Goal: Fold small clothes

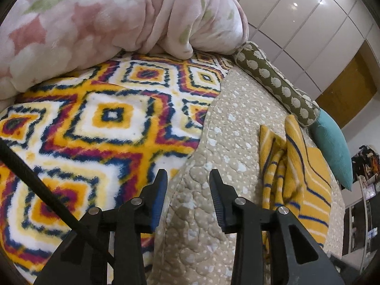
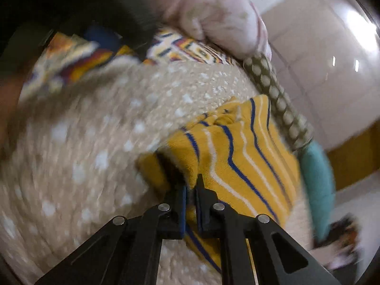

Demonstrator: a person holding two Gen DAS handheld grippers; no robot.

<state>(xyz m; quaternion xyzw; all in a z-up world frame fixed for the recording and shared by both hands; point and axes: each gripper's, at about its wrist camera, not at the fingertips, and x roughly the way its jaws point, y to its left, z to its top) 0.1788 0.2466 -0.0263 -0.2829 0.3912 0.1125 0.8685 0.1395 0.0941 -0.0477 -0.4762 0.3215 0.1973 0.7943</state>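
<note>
A small yellow garment with blue and white stripes (image 1: 296,166) lies crumpled on the beige quilted bedspread (image 1: 228,128), to the right of my left gripper (image 1: 188,178). My left gripper is open and empty above the bedspread's edge. In the blurred right wrist view, my right gripper (image 2: 192,185) is shut on an edge of the yellow striped garment (image 2: 242,149), which spreads away to the right over the beige bedspread (image 2: 95,142).
A colourful diamond-pattern fleece blanket (image 1: 99,123) covers the bed's left part. A bulky pink floral comforter (image 1: 114,16) is heaped at the back. An olive dotted bolster (image 1: 280,83) and a teal pillow (image 1: 332,144) line the right edge. Glossy wardrobe doors (image 1: 308,19) stand behind.
</note>
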